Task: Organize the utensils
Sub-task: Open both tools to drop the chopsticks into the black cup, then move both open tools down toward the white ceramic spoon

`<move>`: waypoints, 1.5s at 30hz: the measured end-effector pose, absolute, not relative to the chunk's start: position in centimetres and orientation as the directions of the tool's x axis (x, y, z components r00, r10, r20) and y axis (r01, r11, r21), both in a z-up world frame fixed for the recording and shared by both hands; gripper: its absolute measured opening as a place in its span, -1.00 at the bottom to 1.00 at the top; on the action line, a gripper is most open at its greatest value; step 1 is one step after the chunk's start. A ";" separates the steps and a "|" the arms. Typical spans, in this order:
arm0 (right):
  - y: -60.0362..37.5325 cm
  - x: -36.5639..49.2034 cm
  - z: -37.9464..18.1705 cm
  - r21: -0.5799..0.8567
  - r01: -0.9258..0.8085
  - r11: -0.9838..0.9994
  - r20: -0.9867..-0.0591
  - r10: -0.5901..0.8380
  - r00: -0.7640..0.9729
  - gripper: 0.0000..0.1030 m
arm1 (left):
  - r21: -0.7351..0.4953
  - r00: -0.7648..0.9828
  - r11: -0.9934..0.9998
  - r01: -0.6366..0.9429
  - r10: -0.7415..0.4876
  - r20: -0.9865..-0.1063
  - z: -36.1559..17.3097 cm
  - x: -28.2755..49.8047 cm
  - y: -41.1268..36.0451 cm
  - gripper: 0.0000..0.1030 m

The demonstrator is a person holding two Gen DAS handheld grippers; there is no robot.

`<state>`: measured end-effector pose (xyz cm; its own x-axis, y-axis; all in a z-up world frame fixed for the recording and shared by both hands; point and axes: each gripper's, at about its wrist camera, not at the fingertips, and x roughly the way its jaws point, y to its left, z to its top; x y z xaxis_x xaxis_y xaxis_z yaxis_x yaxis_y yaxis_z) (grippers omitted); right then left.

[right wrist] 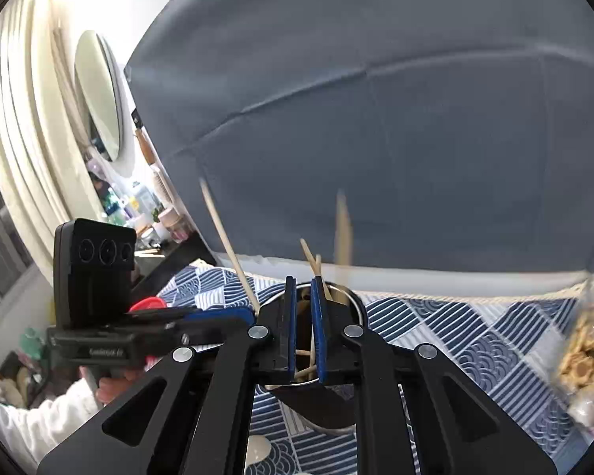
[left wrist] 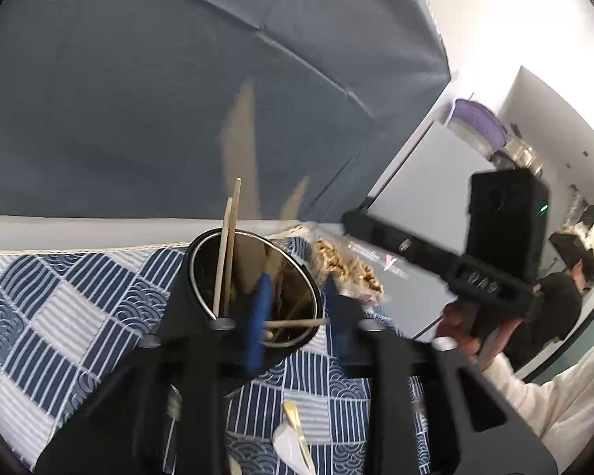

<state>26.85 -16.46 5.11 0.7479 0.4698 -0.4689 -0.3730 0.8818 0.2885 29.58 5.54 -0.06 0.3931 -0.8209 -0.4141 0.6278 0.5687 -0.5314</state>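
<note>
Your left tongs (left wrist: 297, 308): parted, nothing between them. Your right tongs (right wrist: 307, 328): a narrow gap, nothing gripped. One black cup (left wrist: 186, 308) on the checked cloth (left wrist: 59, 308), holding two upright chopsticks (left wrist: 227, 253); one snack bag (left wrist: 348, 269) beside it.

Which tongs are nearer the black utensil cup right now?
Left, marginally. Left tongs sit right over the cup's rim; right tongs hang just before it, both nearly touching.

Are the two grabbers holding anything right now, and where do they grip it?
Nothing, it seems. The left gripper and the right gripper both stand open at the black cup; the chopsticks in it are not pinched.
</note>
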 end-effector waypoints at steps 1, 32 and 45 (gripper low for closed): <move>-16.4 26.6 5.6 0.281 -0.366 0.887 -0.470 0.460 0.753 -0.47 | -0.525 0.395 0.574 0.628 -0.817 -0.420 0.4 29.2 5.7 -0.04; -12.2 12.7 5.8 0.139 -0.097 0.986 -0.604 0.162 0.781 0.72 | -0.211 0.376 0.716 0.666 -0.566 -0.734 -1.9 16.0 13.0 0.88; -13.4 14.5 2.9 0.123 -0.255 0.959 -0.678 0.269 0.684 0.69 | -0.249 0.366 0.782 0.572 -0.515 -0.775 -4.5 14.9 10.9 0.88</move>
